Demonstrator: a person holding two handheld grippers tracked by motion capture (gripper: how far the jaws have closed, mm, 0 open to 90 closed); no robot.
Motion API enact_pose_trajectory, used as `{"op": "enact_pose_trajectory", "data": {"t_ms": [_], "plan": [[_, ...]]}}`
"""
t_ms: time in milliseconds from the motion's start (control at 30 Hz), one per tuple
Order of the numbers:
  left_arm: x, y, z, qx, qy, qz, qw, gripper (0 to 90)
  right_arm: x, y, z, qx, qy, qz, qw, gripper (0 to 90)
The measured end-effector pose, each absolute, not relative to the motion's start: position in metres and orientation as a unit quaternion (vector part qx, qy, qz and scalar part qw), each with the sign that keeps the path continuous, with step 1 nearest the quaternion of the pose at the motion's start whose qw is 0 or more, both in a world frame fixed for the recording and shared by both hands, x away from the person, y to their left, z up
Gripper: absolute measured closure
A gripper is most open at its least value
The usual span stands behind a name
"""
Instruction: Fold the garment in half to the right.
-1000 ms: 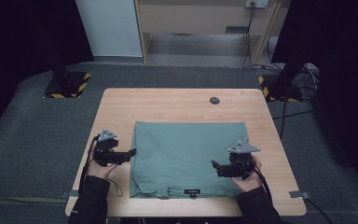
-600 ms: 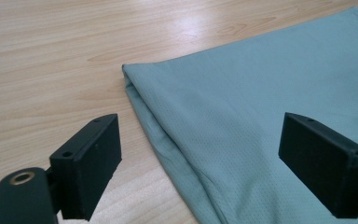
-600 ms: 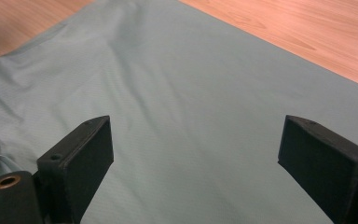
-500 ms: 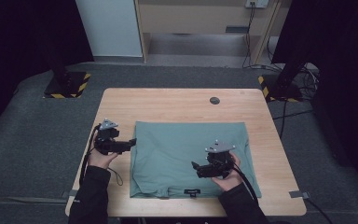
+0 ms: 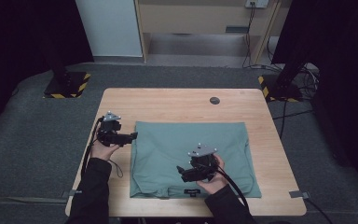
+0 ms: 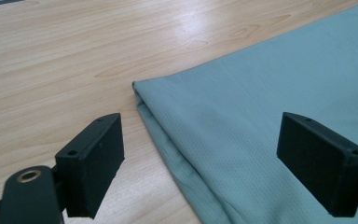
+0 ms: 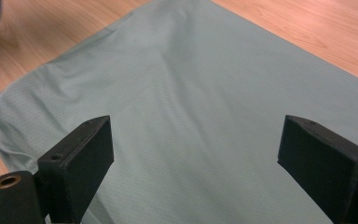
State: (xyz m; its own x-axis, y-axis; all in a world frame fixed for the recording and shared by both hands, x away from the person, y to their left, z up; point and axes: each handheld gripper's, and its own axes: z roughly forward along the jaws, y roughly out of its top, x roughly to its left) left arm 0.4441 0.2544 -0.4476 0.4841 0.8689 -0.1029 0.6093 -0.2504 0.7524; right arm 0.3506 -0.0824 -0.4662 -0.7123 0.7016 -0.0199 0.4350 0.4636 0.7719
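Sliding inward, right gripper (image 5: 182,171) hovers, jaws spread, over smooth folded teal knit cloth (image 5: 191,154); left gripper (image 5: 133,136) gapes empty at its layered corner.

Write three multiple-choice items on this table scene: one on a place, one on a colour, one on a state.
1. Where is the right tongs?
A. Over the folded cloth
B. Off the table
C. Beside the dark disc

2. What colour is the cloth?
A. Red
B. Grey-green
C. Yellow

3. How do the left tongs stand?
A. Shut on the cloth
B. Shut on the disc
C. Open, holding nothing

Key: 1 A, the high view shows it above the cloth's near part; 2 B, all views show it; 3 C, the left gripper view shows the jaws apart astride the cloth's edge.
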Motion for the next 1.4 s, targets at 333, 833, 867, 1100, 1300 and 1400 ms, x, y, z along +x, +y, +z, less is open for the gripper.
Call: {"op": "enact_pose_trajectory", "data": {"t_ms": [333, 833, 867, 1100, 1300, 1400], "plan": [[0.466, 0.251, -0.458, 0.772, 0.484, 0.162, 0.378, 14.5, 0.345, -0.06, -0.468, 0.327, 0.842, 0.398, 0.16, 10.5], [0.486, 0.245, -0.446, 0.774, 0.48, 0.165, 0.379, 15.1, 0.338, -0.029, -0.472, 0.3, 0.856, 0.396, 0.141, 10.8], [0.487, 0.245, -0.446, 0.774, 0.481, 0.166, 0.378, 15.1, 0.338, -0.027, -0.472, 0.299, 0.857, 0.397, 0.14, 10.8], [0.495, 0.247, -0.458, 0.772, 0.485, 0.159, 0.38, 14.9, 0.337, -0.017, -0.472, 0.289, 0.861, 0.396, 0.133, 11.1], [0.502, 0.251, -0.472, 0.767, 0.491, 0.14, 0.388, 15.9, 0.333, -0.01, -0.474, 0.286, 0.862, 0.4, 0.121, 10.9], [0.507, 0.251, -0.481, 0.774, 0.492, 0.135, 0.375, 15.9, 0.331, -0.005, -0.475, 0.282, 0.863, 0.403, 0.117, 10.8]]}}
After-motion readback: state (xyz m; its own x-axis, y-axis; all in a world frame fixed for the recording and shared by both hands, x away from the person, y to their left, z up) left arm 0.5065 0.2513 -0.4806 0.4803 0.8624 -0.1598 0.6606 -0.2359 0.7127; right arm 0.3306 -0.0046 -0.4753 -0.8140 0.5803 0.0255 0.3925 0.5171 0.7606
